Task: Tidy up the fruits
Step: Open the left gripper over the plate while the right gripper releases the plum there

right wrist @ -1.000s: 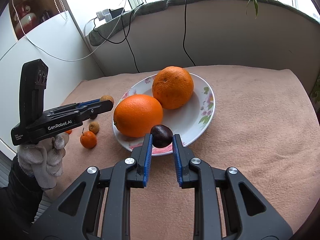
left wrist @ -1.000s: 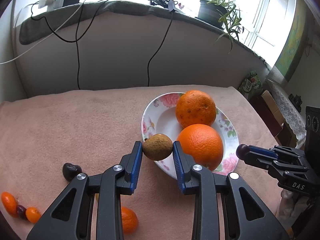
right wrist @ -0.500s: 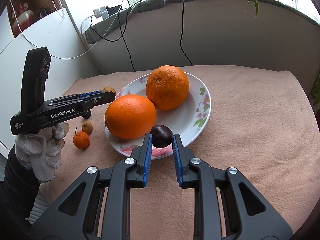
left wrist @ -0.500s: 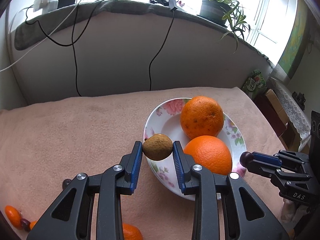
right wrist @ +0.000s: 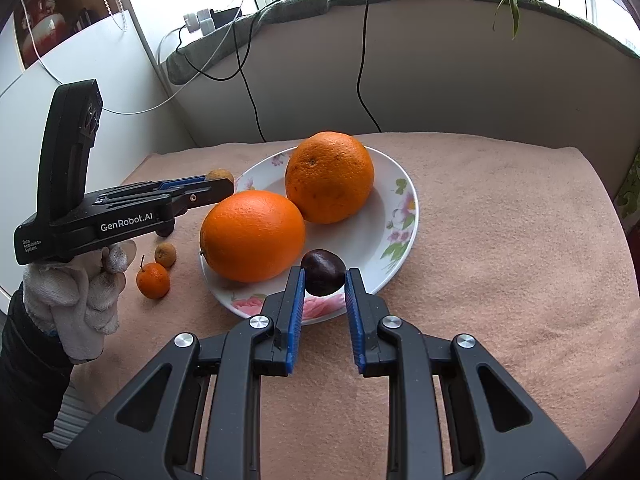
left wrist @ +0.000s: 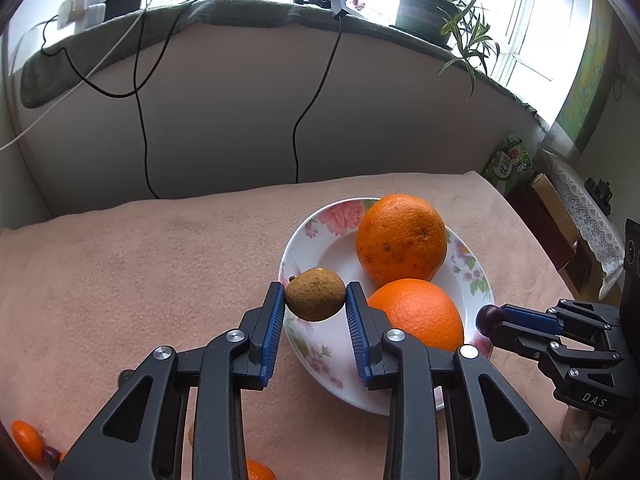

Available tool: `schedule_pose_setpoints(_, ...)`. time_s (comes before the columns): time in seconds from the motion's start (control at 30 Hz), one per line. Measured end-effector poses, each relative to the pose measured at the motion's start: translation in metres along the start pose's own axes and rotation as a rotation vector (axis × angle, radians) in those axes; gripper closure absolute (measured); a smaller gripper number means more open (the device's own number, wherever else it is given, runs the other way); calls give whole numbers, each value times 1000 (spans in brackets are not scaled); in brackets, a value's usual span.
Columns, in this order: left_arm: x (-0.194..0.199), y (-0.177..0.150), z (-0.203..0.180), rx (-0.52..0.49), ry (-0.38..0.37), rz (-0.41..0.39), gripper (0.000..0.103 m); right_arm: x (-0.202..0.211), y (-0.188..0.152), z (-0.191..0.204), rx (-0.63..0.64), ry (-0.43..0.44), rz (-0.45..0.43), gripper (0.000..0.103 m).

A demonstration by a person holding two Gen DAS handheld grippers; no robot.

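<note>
A flowered white plate (left wrist: pixel 320 354) (right wrist: pixel 404 216) on the pink cloth holds two big oranges (left wrist: pixel 401 238) (right wrist: pixel 253 236). My left gripper (left wrist: pixel 315 300) is shut on a small brown fruit (left wrist: pixel 315 299) and hangs over the plate's left rim; that fruit also shows in the right wrist view (right wrist: pixel 220 175). My right gripper (right wrist: pixel 323 276) is shut on a dark purple fruit (right wrist: pixel 323 272) (left wrist: pixel 489 316) above the plate's near rim, beside the front orange. A gloved hand (right wrist: pixel 76 296) carries the left gripper.
Loose small fruits lie on the cloth left of the plate: a mandarin (right wrist: pixel 153 280), a small brown fruit (right wrist: pixel 165 255), and orange ones at the left wrist view's bottom-left corner (left wrist: pixel 26 438). Cables hang down the wall behind. A potted plant (left wrist: pixel 432 12) stands on the sill.
The left gripper has moved forward over the plate's rim with the brown fruit; the loose fruits have slid toward the frame's bottom. The right gripper has held still with the dark fruit.
</note>
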State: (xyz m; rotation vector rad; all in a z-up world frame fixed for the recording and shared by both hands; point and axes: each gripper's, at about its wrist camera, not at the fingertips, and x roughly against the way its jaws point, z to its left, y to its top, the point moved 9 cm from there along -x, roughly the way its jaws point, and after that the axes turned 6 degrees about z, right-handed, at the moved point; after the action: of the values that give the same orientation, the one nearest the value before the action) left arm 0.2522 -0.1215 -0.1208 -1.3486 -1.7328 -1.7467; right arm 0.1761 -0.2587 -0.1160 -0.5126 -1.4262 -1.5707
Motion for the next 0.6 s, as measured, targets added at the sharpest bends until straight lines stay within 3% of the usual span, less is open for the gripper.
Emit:
schedule_pose_setpoints(0.23,0,1,1,3,1,0,73,0,1,2,11,-16,-6,81)
schedule_pose_setpoints(0.33,0,3,1,3,3,0,60,-1,2,2,18,-26,-8,81)
schedule_pose_setpoints(0.4,0,4,1,4,1,-2,60,-1,3,0,16,-28,-9,81)
schedule_pose_setpoints(0.43,1,4,1,4,0,-3,55,-1,3,0,16,-31,-8,80)
schedule_pose_setpoints(0.47,1,4,1,4,2,-3,50,-1,2,0,16,-35,-8,76)
schedule_pose_setpoints(0.5,2,5,0,7,4,-7,41,0,2,0,17,-40,-13,61)
schedule_pose_setpoints(0.53,4,5,-1,8,5,-13,39,1,3,0,19,-44,-21,42)
schedule_pose_setpoints(0.6,6,7,-3,5,3,-20,37,5,4,1,22,-48,-44,30)
